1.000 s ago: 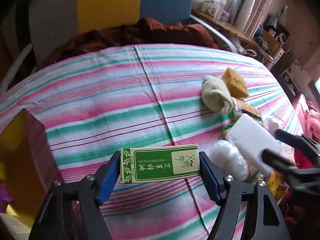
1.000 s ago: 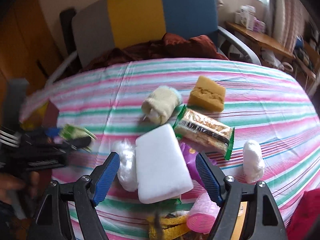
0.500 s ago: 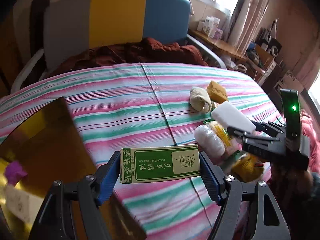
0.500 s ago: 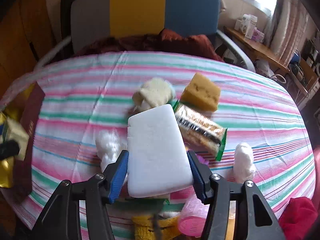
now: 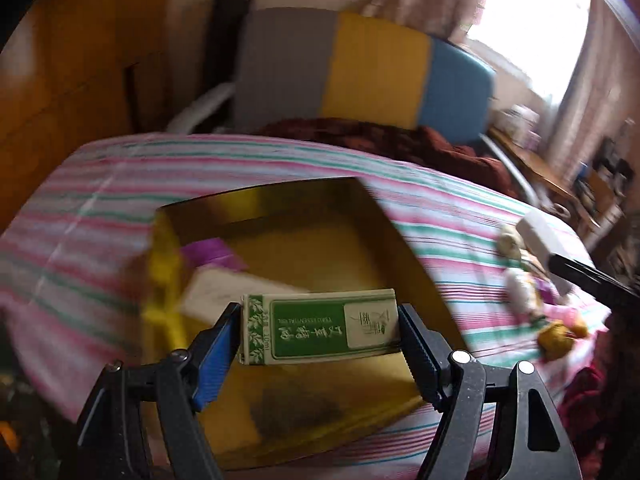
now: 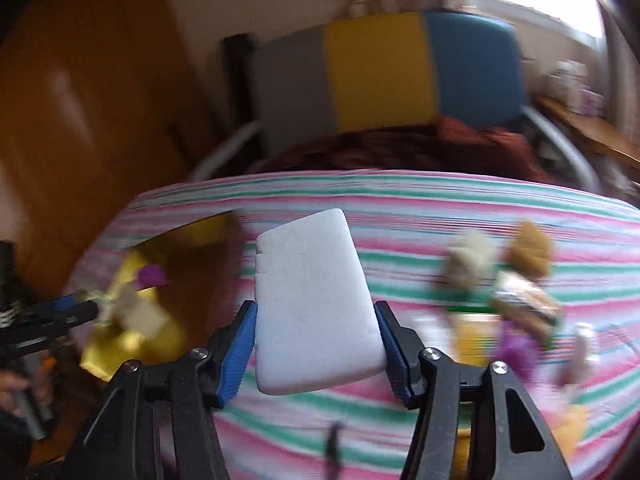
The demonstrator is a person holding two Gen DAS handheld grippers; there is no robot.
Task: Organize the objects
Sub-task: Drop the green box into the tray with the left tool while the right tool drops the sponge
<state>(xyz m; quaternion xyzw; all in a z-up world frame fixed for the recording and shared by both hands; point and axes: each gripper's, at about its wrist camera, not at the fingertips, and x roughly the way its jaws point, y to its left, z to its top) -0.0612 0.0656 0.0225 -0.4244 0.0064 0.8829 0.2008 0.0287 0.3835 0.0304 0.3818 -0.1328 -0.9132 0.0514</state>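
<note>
Both grippers loaded
My left gripper [image 5: 320, 326] clamps the green box [image 5: 320, 330] over the gold box [image 5: 320, 248]; right gripper [image 6: 316, 338] fingers, just closed, clamp the white sponge [image 6: 314, 304]

Left gripper [image 5: 320, 330]: fingers [image 5: 218, 350] clamped on the short ends of a green-and-white box [image 5: 320, 326], held crosswise and tilted downward. Right gripper [image 6: 316, 338]: its jaws closed in within the last second, and its blue pads now press both long sides of a white foam block [image 6: 314, 308], which sticks out forward past the fingertips. In the right wrist view the left gripper shows at the far left edge with what appears to be a hand [image 6: 16, 390] behind it, too blurred to read further.
</note>
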